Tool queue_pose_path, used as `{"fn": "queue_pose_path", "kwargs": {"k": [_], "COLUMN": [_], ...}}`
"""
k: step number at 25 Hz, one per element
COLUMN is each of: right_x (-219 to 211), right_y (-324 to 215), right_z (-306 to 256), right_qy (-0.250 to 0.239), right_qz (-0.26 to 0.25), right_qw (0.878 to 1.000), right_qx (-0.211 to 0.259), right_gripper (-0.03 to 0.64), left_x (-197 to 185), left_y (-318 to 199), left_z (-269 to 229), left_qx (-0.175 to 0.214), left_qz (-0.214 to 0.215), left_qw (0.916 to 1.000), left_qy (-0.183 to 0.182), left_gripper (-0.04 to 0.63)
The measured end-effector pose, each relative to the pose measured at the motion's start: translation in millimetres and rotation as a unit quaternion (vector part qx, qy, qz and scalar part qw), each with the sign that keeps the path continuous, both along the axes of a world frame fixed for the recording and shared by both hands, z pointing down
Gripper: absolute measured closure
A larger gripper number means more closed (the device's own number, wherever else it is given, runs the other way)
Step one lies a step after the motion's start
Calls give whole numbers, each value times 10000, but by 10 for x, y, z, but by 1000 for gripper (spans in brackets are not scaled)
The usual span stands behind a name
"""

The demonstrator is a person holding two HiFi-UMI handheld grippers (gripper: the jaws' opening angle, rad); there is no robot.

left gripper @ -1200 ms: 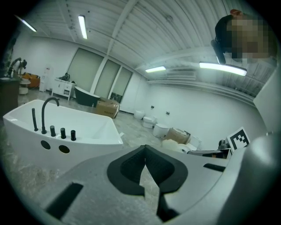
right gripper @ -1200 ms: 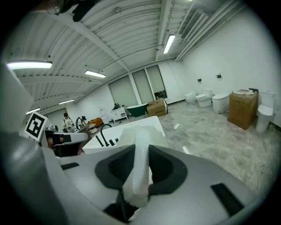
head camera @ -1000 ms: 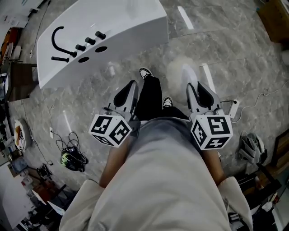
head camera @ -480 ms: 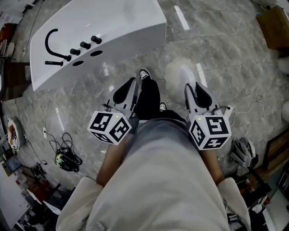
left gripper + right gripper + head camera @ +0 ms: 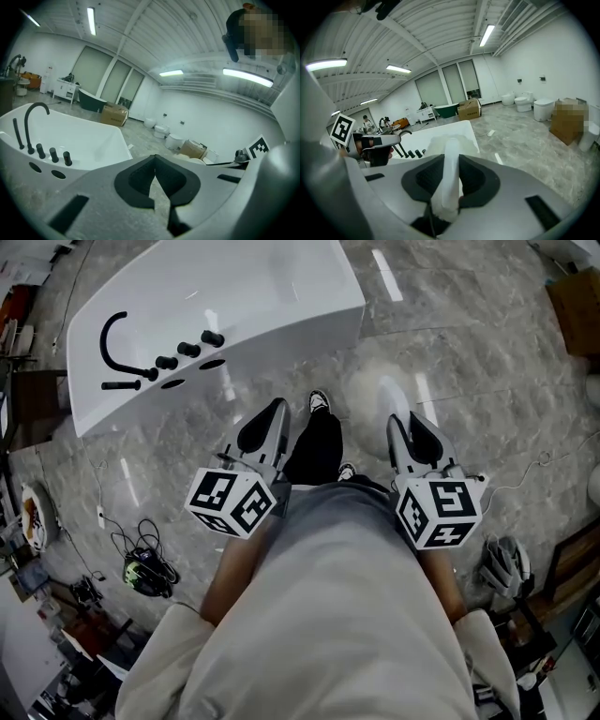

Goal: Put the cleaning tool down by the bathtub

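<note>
overview: person standing on a grey marble-look floor (image 5: 487, 352) w/ one claw in each hand, both pointing fwd and somewhat down. right claw (image 5: 401, 424): pinching the pale handle of a white, fluffy-headed cleaning tool (image 5: 375, 388). in the right gripper view the handle (image 5: 449, 173) runs up betw. the two dark pads (image 5: 426, 180), which press on it from both sides, and the fluffy head shows beyond the tips. in the head view that head sits just past the claw tips, seen against the floor. it is near the right end of a white free-standing bathtub (image 5: 234, 296) but apart from it; whether it touches the floor can't be told. left claw (image 5: 277, 411): pressed together at the tips, nothing betw. them. in the left gripper view its dark pads (image 5: 136, 180) meet at the front, w/ only a sliver of floor visible in the gap behind the contact. bathtub: lies ahead and to the left, its rim carrying a black curved tap (image 5: 117, 334) and a row of black knobs (image 5: 187, 345). a black-trousered leg (image 5: 317, 442) and a white-and-black shoe (image 5: 320, 401) stand betw. the two claws.
</note>
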State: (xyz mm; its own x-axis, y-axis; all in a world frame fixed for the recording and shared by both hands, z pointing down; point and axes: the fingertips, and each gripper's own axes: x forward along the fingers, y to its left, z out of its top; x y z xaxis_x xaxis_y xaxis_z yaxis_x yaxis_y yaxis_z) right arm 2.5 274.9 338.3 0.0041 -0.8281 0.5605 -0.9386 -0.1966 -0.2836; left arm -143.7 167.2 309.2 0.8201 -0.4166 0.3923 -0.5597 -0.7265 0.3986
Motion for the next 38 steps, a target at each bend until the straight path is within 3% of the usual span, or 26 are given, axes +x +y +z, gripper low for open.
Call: {"fn": "queue_pose_path", "kwargs": {"k": [17, 38], "right_x": [442, 599], "right_y": [-1550, -2350], "right_z": [-184, -295], "right_qy": [51, 357], "right_qz": [273, 267], "right_qw": [9995, 9988], "right_qx": [131, 213], "right_gripper": [531, 531], "left_x": [609, 675], "left_y": [-1524, -2267], "left_z": [-200, -182], "left_qx": [92, 148], "left_qz": [613, 654], "left_qw": [9980, 9976], "left_qy": [116, 187], "left_gripper": [591, 591]}}
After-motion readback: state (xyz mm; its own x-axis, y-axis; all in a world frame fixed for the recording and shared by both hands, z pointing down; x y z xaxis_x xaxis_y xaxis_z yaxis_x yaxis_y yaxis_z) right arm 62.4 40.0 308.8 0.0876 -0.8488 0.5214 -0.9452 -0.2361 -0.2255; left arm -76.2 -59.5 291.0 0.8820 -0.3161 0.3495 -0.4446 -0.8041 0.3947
